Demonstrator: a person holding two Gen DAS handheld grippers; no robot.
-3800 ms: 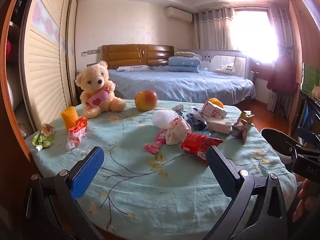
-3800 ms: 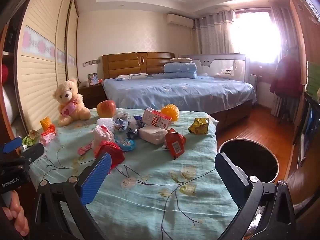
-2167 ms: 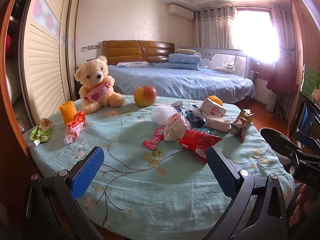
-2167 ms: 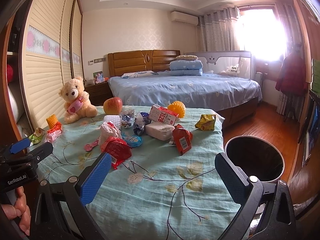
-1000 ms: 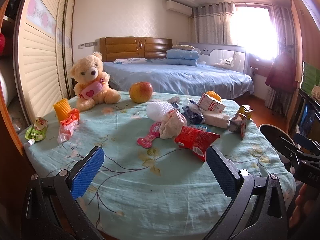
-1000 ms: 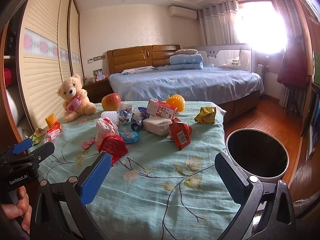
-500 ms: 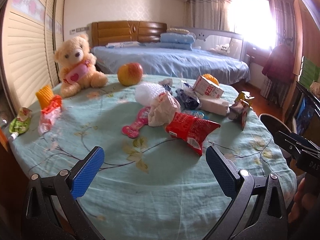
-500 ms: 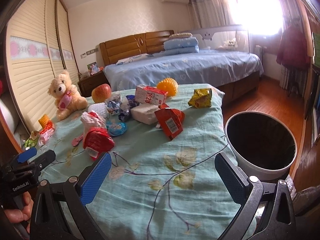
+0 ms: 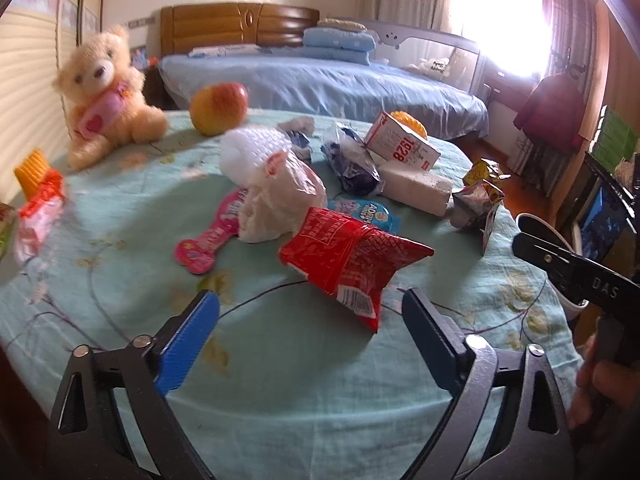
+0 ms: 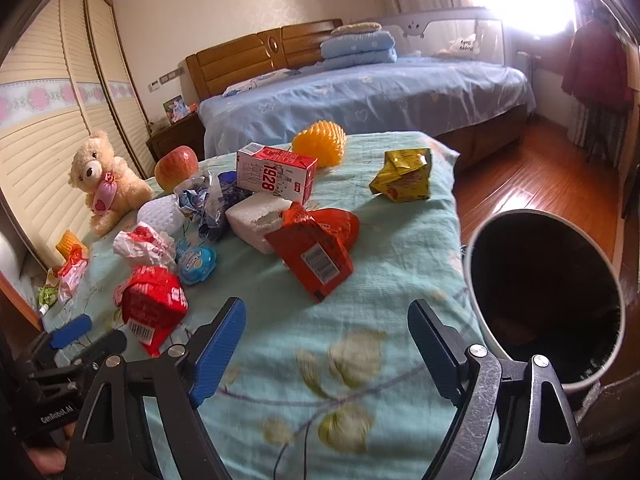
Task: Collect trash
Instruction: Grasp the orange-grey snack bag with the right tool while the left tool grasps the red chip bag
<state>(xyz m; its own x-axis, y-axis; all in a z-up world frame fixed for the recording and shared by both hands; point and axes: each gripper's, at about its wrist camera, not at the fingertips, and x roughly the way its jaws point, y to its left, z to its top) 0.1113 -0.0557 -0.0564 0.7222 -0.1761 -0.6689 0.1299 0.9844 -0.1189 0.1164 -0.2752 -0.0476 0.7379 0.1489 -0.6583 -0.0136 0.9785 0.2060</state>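
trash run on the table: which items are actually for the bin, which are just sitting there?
For the bin:
red snack bag
crumpled white wrapper
1928 carton
orange-red packet
yellow wrapper
white foam block
blue lid

Just sitting there:
teddy bear
apple
orange spiky ball

Both grippers' jaws open, empty.

Home bedroom: bed [image 10: 360,92], wardrobe [image 10: 52,128], teddy bear [image 9: 106,92]

One apple [image 10: 176,168], one teddy bear [image 10: 103,182], one bin [image 10: 544,292].
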